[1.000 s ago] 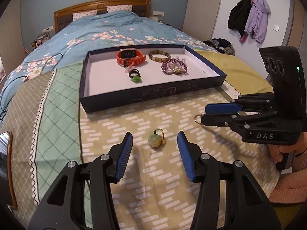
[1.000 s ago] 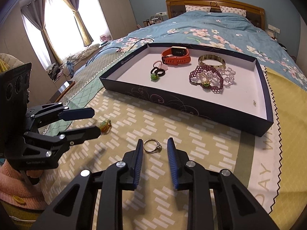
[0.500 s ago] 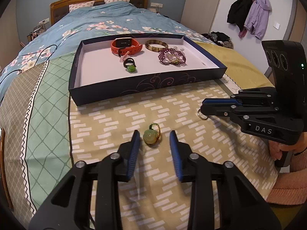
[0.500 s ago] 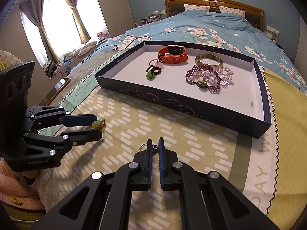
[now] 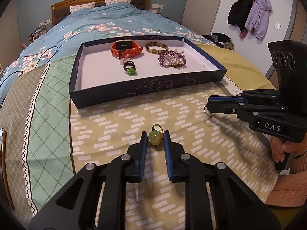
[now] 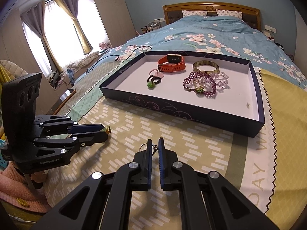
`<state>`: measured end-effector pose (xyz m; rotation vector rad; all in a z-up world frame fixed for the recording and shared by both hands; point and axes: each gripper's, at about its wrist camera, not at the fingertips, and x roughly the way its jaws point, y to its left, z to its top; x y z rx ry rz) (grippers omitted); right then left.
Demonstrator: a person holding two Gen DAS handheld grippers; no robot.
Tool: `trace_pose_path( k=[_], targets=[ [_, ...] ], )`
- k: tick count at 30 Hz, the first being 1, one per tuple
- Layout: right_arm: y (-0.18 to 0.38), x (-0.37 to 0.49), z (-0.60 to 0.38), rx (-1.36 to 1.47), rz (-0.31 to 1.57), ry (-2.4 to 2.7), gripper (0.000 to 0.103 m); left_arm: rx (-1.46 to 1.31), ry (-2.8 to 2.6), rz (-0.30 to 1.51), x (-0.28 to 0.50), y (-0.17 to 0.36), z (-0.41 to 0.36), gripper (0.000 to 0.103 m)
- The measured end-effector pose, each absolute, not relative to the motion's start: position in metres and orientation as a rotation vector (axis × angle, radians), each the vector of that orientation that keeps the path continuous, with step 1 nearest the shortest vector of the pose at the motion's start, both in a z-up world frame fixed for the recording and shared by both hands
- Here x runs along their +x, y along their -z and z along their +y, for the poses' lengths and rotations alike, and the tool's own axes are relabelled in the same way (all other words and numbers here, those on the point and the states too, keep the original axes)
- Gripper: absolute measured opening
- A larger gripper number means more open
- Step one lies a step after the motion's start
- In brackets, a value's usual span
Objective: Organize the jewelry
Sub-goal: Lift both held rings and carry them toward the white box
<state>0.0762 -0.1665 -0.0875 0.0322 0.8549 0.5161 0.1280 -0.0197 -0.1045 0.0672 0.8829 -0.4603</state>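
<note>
green bead charm: lying on the bed's patterned cover, cord loop pointing away toward the tray
left gripper: jaws closing round the bead, pads right up against it
silver ring: standing on edge between the pads
right gripper: clamped tight on that ring
tray: long side faces both grippers, near wall upright, jewelry sits in the far half
open room: bare cover between grippers and tray wall
</note>
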Motion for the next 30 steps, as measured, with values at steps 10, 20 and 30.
trace_pose_path(
  k=[10,20,30],
  targets=[
    [0.075,0.076,-0.179,0.083,0.81,-0.512,0.005,0.054,0.465,0.821,0.123,0.084,-0.018,0.017],
    [0.061,0.08,-0.189,0.119,0.754,-0.498,0.005,0.03,0.459,0.766,0.123,0.065,-0.017,0.017],
    [0.052,0.087,-0.194,0.138,0.722,-0.489,0.005,0.02,0.457,0.721,0.127,0.052,-0.02,0.017]
  ],
)
